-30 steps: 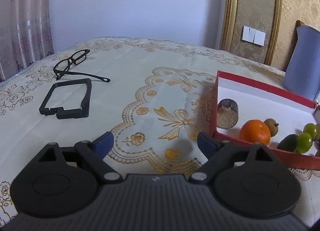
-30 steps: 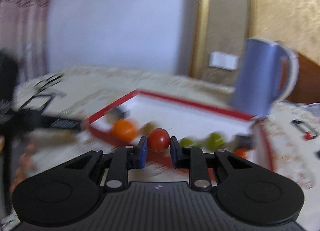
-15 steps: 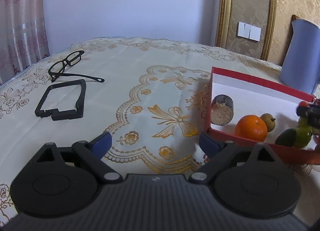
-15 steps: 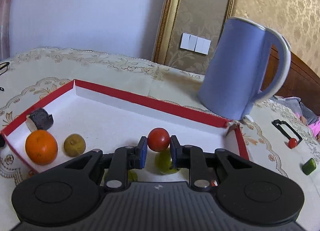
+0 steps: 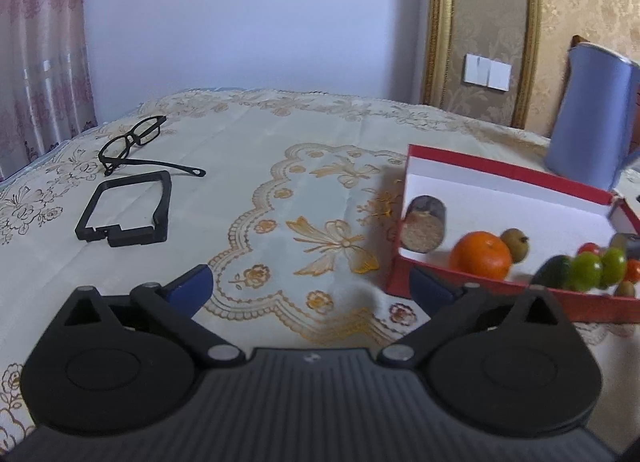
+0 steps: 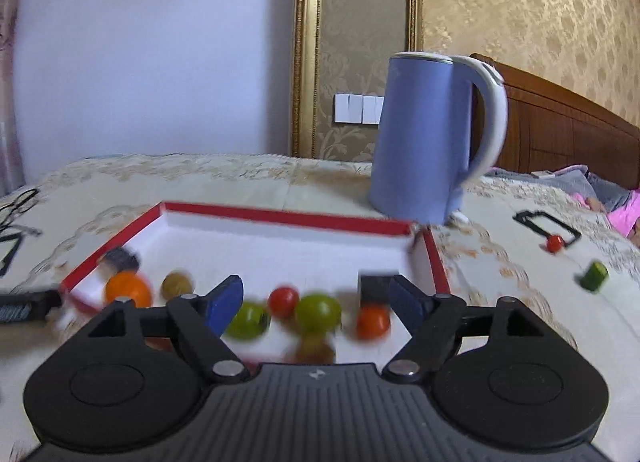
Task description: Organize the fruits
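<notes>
A red-rimmed white box [image 6: 288, 218] [image 5: 500, 172] holds an orange [image 6: 128, 289] [image 5: 480, 255], a small brown fruit [image 6: 177, 283] [image 5: 515, 241], green fruits [image 6: 318, 312] [image 5: 586, 271], a red tomato [image 6: 283, 301] and an orange-red tomato [image 6: 372, 321]. My right gripper [image 6: 316, 302] is open and empty just in front of the box, with the red tomato lying between its fingers' line. My left gripper [image 5: 310, 288] is open and empty above the tablecloth, left of the box.
A blue kettle [image 6: 428, 134] [image 5: 592, 114] stands behind the box. Glasses [image 5: 136, 142] and a black frame [image 5: 128, 208] lie at the left. At the right lie a small red fruit [image 6: 554, 243], a black frame [image 6: 546, 224] and a green piece [image 6: 594, 275]. A dark roll [image 5: 424, 224] lies in the box's corner.
My right gripper opened and let go of the red tomato, which now lies in the box, and pulled back. The left gripper shifted only slightly.
</notes>
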The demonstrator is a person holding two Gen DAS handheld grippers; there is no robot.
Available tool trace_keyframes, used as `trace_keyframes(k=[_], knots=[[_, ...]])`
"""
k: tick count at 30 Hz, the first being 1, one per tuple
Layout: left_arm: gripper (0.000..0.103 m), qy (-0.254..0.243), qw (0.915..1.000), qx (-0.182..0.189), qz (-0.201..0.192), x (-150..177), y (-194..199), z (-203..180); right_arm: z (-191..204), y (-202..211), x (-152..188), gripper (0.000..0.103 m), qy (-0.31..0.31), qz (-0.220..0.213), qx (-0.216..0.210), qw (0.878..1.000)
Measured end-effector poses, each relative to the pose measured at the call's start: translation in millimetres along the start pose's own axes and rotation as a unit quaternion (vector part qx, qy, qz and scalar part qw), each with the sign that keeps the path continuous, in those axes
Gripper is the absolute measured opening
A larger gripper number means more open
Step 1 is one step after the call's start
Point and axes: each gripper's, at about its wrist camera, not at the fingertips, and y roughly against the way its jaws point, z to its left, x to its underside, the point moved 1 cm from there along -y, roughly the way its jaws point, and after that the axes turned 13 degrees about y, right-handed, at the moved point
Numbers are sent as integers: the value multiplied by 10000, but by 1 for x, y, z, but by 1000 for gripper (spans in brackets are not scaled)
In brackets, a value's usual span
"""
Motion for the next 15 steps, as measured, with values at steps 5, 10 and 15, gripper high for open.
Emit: trace_keyframes(k=[5, 10, 15], knots=[[103, -137, 9998, 128, 26, 11, 21, -11, -4, 34, 23, 80, -324, 59, -19, 9995], [103, -504, 9980, 374, 19, 23, 46, -32, 5, 51, 28, 86, -127, 101, 236, 9996], [103, -738, 9955, 589, -86, 31, 70, -48, 12, 54, 35, 86, -35, 212, 295, 9993]])
